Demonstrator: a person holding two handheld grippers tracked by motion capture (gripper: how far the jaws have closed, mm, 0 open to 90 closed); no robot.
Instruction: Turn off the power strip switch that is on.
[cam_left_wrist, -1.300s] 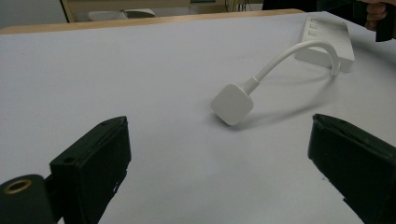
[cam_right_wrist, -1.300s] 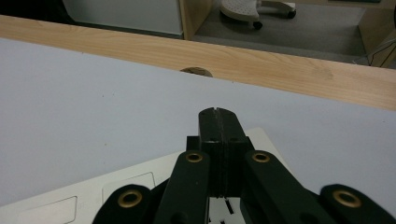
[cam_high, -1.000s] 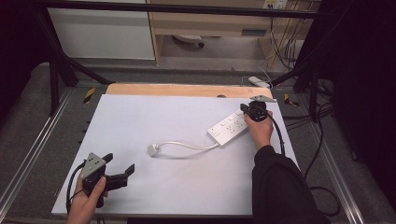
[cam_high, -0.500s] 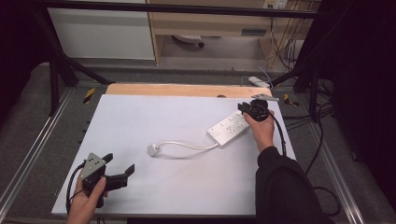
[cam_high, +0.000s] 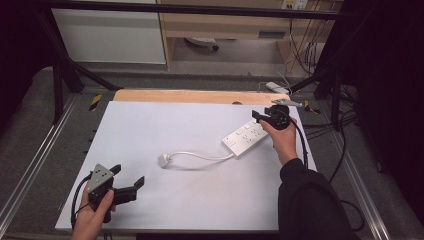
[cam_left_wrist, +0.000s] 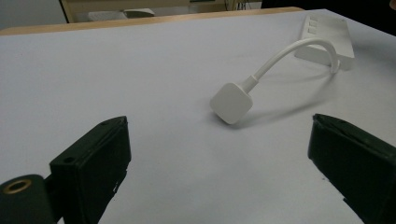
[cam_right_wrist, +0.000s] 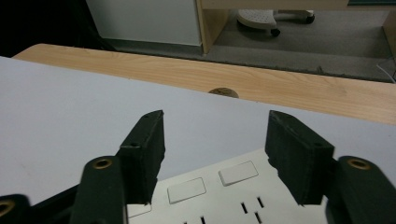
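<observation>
A white power strip (cam_high: 246, 137) lies at an angle on the white table top (cam_high: 190, 135), right of centre. Its white cable (cam_high: 200, 156) curves left to a white plug (cam_high: 163, 160), which lies near the middle. In the left gripper view the plug (cam_left_wrist: 231, 102) sits ahead between the jaws, the power strip (cam_left_wrist: 327, 39) far behind it. My left gripper (cam_high: 129, 180) rests open near the front left corner, holding nothing. My right gripper (cam_high: 258, 116) hovers open over the strip's far end; the right gripper view shows the power strip (cam_right_wrist: 219, 196) and its switches just under the jaws.
A wooden strip (cam_high: 200, 96) runs along the table's far edge, with a small dark round hole (cam_right_wrist: 223, 92) in it. Cables (cam_high: 345, 130) hang to the right of the table. A white cabinet (cam_high: 110, 35) stands on the floor beyond.
The right gripper has shifted slightly left and away over the strip's far end. The left gripper has stayed still.
</observation>
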